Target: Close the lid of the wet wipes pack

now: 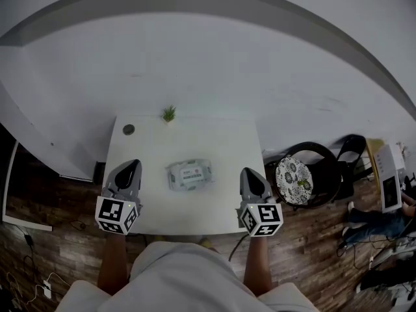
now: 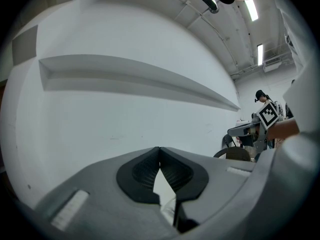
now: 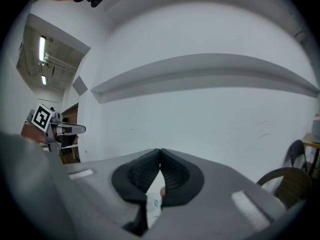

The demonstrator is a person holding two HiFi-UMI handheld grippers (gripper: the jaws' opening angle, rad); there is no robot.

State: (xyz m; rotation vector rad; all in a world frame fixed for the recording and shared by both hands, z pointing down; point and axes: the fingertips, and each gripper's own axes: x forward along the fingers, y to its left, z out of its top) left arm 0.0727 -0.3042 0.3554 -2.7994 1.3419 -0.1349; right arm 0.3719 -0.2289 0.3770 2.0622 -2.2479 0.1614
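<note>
The wet wipes pack [image 1: 189, 174] lies flat in the middle of the small white table [image 1: 214, 142], its lid down as far as the head view shows. My left gripper [image 1: 132, 168] is held over the table's left side, well left of the pack, its jaws shut with nothing between them. Over the right side, my right gripper [image 1: 249, 175] is also shut and empty, right of the pack. In the left gripper view the fingertips [image 2: 159, 151] meet against the white wall. A sliver of the pack [image 3: 154, 204] shows below the closed tips [image 3: 160, 154] in the right gripper view.
A small green plant [image 1: 169, 114] and a dark round disc [image 1: 129, 129] sit at the table's far edge against the white wall. A black chair with a patterned cushion [image 1: 294, 180] stands to the right. Cables [image 1: 32, 265] lie on the wooden floor at left.
</note>
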